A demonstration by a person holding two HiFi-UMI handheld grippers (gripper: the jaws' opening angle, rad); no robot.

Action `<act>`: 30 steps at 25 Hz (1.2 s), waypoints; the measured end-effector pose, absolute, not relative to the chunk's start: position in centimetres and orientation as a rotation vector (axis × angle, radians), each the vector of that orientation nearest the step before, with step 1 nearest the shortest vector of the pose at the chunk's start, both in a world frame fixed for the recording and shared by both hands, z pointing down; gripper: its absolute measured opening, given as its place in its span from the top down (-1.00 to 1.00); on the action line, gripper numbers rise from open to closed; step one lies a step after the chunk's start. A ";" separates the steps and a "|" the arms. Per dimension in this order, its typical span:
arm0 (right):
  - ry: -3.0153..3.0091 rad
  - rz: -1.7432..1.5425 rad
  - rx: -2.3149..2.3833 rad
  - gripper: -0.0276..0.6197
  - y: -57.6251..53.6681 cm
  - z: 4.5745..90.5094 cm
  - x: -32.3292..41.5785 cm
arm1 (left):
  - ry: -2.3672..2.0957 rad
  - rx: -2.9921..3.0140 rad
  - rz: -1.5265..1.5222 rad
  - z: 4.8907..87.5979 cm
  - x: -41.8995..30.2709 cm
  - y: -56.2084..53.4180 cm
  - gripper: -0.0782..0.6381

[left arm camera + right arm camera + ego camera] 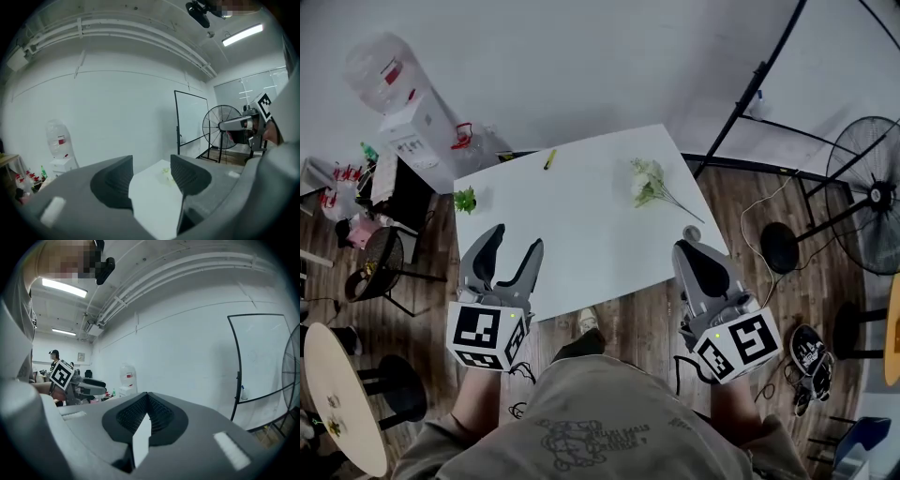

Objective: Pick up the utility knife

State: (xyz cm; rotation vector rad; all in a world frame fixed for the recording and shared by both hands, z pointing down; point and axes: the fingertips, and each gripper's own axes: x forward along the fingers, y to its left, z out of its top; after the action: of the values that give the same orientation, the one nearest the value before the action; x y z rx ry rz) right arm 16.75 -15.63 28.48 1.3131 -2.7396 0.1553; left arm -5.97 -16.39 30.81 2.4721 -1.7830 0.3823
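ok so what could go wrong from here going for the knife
1. The utility knife lies small at the table's far edge; a clumsy touch might push it off.
2. The right gripper has its jaws together and would only bump the knife unless opened; the left gripper is open.
3. The flowers lie near the right gripper's path and might get swept.

Utility knife (549, 159): small, slim, yellow, lying flat near far edge of white table (581, 253), slightly angled.
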 end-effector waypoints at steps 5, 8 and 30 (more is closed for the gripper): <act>-2.735 0.161 1.269 0.82 -20.3 28.8 13.6 | -1.768 2.461 0.402 31.4 -8.3 -20.5 0.08; -2.736 0.155 1.228 0.82 -22.7 29.0 11.7 | -1.777 2.447 0.404 31.5 -9.7 -22.5 0.09; -2.798 0.155 1.026 0.82 -31.8 29.8 6.8 | -1.917 2.280 0.413 32.5 -14.1 -27.7 0.10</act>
State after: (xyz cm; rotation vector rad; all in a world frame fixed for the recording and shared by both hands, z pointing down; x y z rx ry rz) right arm 6.80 -31.84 29.80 1.0263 -2.7978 0.1550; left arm -14.12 -27.71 32.53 2.2795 -1.9165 0.4128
